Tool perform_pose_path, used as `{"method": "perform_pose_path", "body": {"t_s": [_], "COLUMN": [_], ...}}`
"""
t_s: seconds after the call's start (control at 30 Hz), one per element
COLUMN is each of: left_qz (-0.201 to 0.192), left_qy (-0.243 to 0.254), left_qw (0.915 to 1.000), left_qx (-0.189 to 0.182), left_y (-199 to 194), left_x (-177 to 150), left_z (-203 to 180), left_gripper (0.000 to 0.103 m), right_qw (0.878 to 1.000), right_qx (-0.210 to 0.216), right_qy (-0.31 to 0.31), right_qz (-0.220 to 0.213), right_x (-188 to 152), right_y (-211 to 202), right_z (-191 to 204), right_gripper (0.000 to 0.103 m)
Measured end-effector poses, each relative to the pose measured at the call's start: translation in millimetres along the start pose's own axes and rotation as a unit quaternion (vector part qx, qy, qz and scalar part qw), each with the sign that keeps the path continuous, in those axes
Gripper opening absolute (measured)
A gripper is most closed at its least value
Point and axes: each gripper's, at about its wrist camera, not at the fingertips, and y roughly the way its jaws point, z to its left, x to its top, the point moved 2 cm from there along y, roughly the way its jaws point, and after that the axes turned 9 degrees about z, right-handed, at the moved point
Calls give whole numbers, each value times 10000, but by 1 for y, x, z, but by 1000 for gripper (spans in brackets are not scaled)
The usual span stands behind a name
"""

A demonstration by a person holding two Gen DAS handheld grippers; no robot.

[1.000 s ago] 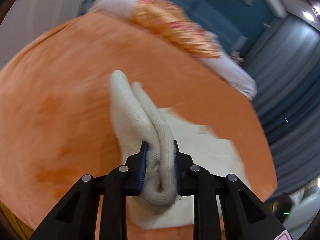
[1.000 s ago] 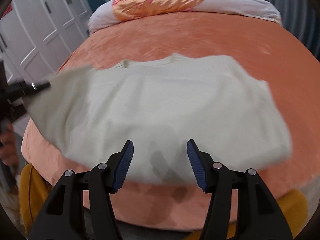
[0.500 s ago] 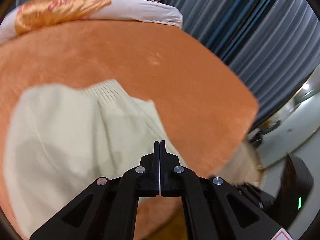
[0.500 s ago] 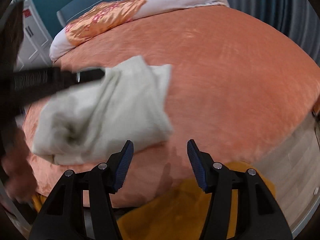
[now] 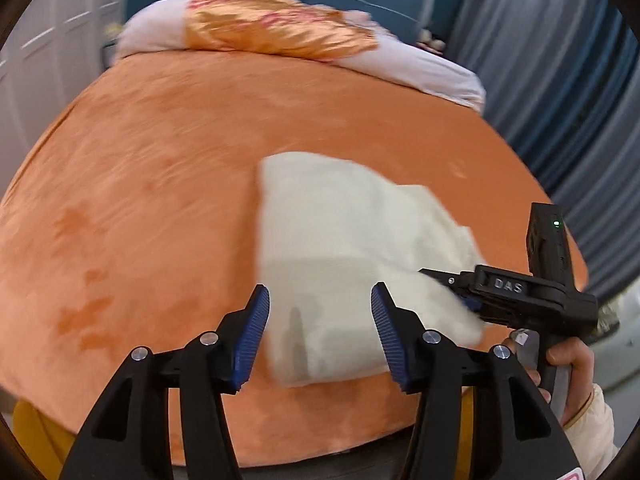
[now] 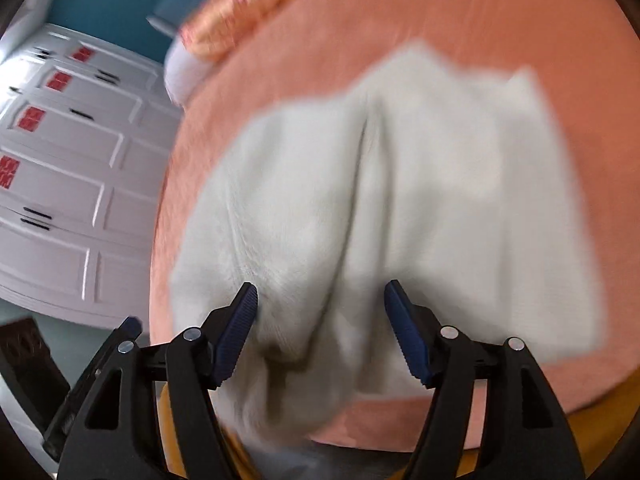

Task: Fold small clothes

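A cream knit garment (image 5: 344, 248) lies folded on the orange bed cover (image 5: 152, 184), near its front right edge. My left gripper (image 5: 320, 332) is open and empty, just above the garment's near edge. My right gripper (image 6: 320, 332) is open, its fingers astride a raised fold of the garment (image 6: 360, 220). It also shows in the left wrist view (image 5: 452, 286), with its fingertips at the garment's right edge. The frames are blurred by motion.
A shiny orange pillow (image 5: 276, 28) on white bedding (image 5: 420, 68) lies at the head of the bed. White wardrobe doors (image 6: 68, 184) stand to the left, grey-blue curtains (image 5: 568, 80) to the right. The bed's front edge drops off just below the grippers.
My left gripper let go of the garment, shut briefly, and now stands open. The garment went from spread wide to a folded stack. My right gripper has moved in over the garment's edge.
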Motion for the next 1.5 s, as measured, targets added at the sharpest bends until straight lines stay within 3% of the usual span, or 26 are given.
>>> {"method": "perform_pose_path", "body": {"t_s": [0.07,0.1,0.23,0.33,0.4,0.6,0.63,0.67,0.7,0.77,0.87,0.93,1.0,1.1,1.13,1.17,1.23,1.3,1.37,1.4,1.5], "left_qz": [4,16,54,-29,-121,47,39,4,-32,-123,-266,-307,-259,-24,117,190,384,364,282,307,356], "left_qy": [-79,-89,-94,69,187,151,169,216,234,193,181,224,283,382,430,477,609,750,1015,1090,1045], "left_qw": [9999,9999,9999,10000,9997,9999,9998,9997,9997,9996,9995,9993,9992,9990,9988,9985,9974,9960,9919,9904,9903], "left_qx": [66,67,43,4,81,-30,-14,64,118,139,78,6,-90,-219,-193,-198,-15,322,706,791,840], "left_y": [0,0,4,-5,-3,10,9,6,3,-5,-15,-16,-6,25,38,47,67,76,81,83,82], "left_x": [-2,-3,-2,-6,-6,-8,-8,-8,-8,-4,2,6,8,7,6,5,1,-2,-6,-8,-10], "left_z": [9,13,12,5,0,-9,-10,-11,-11,-9,-12,-18,-30,-52,-61,-68,-81,-87,-93,-95,-94], "left_gripper": [51,52,54,61,63,63,63,63,63,63,63,63,63,63,63,63,63,64,64,65,65], "right_qw": [9997,9994,9977,9992,9999,9962,9958,9961,9975,9985,9934,9894,9879,9922,9928,9940,9937,9879,9741,9700,9681], "right_qx": [-256,-321,-565,-316,86,717,752,731,549,298,656,274,-170,-895,-1039,-891,-727,-990,-1438,-1425,-1251], "right_qy": [-43,-81,-366,-249,28,165,160,97,-47,-416,-682,-829,-721,-321,-209,-119,-130,-219,-543,-790,-1376], "right_qz": [-39,-38,107,16,104,469,500,491,447,201,-647,-1164,-1365,-806,-565,-631,-838,-1172,-1656,-1801,-1681], "right_x": [3,6,11,-3,-23,-23,-19,-16,-13,-8,-3,-7,-10,-7,-9,-13,-18,-22,-31,-38,-41], "right_y": [6,7,3,-13,-20,8,12,14,15,-4,-75,-121,-140,-104,-81,-78,-96,-119,-148,-158,-151], "right_z": [10,17,29,14,-2,3,9,15,22,38,45,34,7,-57,-76,-82,-73,-54,-25,-6,29], "right_gripper": [72,65,60,61,67,68,64,49,27,19,17,17,17,19,20,21,22,22,22,22,22]}}
